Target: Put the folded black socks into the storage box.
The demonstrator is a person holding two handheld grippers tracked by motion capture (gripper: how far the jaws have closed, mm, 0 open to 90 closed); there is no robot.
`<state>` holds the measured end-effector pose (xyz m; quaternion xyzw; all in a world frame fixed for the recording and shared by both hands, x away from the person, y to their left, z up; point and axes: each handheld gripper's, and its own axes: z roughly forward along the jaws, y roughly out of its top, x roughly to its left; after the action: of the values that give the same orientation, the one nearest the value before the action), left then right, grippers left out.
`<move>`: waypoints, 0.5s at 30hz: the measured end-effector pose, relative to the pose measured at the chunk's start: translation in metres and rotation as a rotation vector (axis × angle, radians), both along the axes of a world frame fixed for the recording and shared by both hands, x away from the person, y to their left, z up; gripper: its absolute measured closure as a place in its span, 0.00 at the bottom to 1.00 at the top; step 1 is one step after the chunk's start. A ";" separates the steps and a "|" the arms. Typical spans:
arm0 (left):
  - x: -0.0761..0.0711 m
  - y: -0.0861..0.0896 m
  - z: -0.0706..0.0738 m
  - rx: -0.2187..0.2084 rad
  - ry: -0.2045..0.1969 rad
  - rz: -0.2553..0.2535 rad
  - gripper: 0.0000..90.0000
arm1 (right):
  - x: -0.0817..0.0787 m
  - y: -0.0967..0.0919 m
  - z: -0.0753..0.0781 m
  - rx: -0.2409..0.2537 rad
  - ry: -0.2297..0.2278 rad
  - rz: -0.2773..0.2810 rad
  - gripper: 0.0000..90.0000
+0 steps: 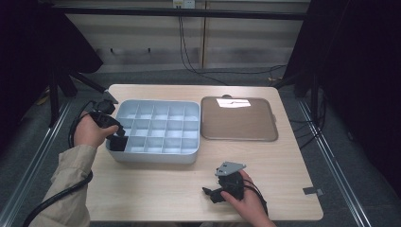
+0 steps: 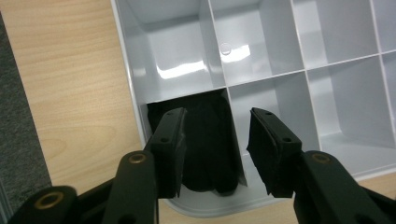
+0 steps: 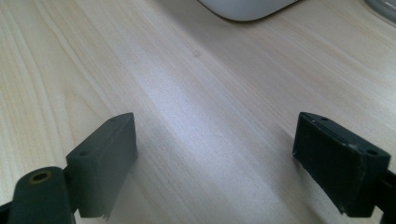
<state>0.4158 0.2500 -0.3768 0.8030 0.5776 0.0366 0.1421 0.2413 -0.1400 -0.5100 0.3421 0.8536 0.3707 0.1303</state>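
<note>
A grey tray (image 1: 151, 157) divided into several compartments sits left of the table's middle. A black, soft-looking thing (image 1: 118, 144) lies in its near-left corner compartment. My left gripper (image 1: 115, 134) hangs over that corner. In the left gripper view the jaws of the left gripper (image 2: 217, 122) stand open just above the black thing (image 2: 208, 140), which fills the compartment down to the tray wall (image 2: 128, 70). My right gripper (image 1: 213, 193) rests low near the table's front edge. In the right gripper view the right gripper (image 3: 215, 135) is wide open over bare wood.
A flat brownish lid (image 1: 239, 121) with a bright patch at its far edge lies right of the tray. The tray's other compartments look bare. Light wood table (image 1: 156, 189) stretches between tray and front edge. Cables trail off the left side.
</note>
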 end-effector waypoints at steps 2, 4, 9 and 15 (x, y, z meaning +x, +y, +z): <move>-0.001 0.000 0.001 -0.003 0.001 -0.004 0.59 | 0.000 0.000 0.000 -0.001 -0.001 0.001 0.14; -0.002 0.000 0.003 -0.010 -0.009 -0.010 0.55 | 0.000 0.000 0.000 -0.001 -0.002 0.001 0.14; -0.003 0.000 0.006 -0.011 -0.013 -0.029 0.52 | 0.000 0.000 0.000 -0.001 0.002 0.002 0.14; -0.005 0.000 0.009 -0.017 -0.018 -0.039 0.50 | 0.001 0.000 0.000 0.001 -0.008 0.008 0.14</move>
<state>0.4103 0.2501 -0.3683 0.8124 0.5610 0.0361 0.1548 0.2427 -0.1399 -0.5103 0.3373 0.8543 0.3727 0.1320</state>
